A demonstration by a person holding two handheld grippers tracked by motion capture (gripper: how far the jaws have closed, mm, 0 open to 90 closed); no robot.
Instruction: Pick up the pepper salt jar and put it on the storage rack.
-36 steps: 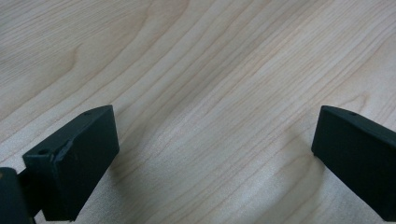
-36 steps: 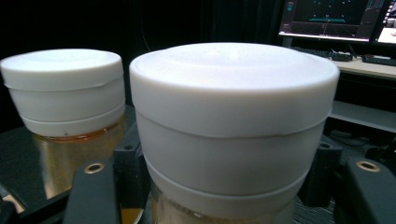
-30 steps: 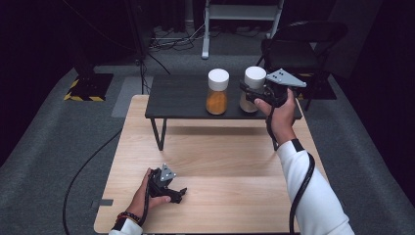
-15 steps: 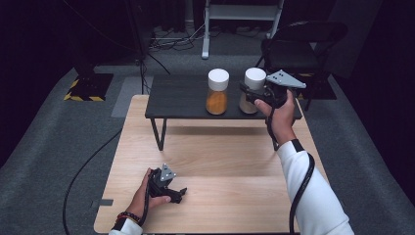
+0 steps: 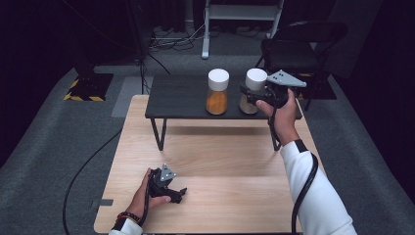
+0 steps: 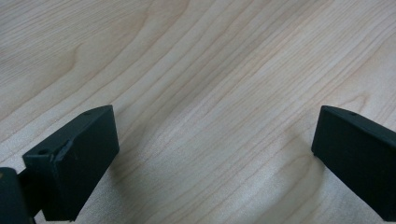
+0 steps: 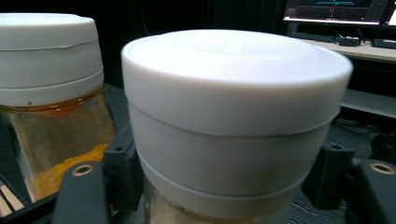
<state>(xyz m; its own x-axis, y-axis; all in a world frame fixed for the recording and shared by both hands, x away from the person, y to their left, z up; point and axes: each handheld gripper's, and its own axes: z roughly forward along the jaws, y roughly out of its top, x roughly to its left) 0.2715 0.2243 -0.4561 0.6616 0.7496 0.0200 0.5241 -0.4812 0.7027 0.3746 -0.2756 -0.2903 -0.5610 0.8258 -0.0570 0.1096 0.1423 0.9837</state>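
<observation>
Two white-lidded jars stand on a low black table (image 5: 181, 98): one with orange powder (image 5: 218, 93) and one with pale powder (image 5: 254, 90). My right gripper (image 5: 249, 98) reaches in from the right at the pale jar. In the right gripper view the pale jar (image 7: 233, 116) sits between the black jaws, which have just been opening and stand slightly off its sides. The orange jar (image 7: 51, 93) is to its left. My left gripper (image 5: 180, 194) rests on the wooden table (image 5: 235, 166) near the front edge. Its jaws (image 6: 215, 154) stand wide apart over bare wood.
A black chair (image 5: 298, 49) stands behind the right end of the low table, with a white stand (image 5: 242, 19) farther back. Cables trail over the grey floor at the left (image 5: 88, 161). The black table's legs (image 5: 159, 134) stand on the wooden top.
</observation>
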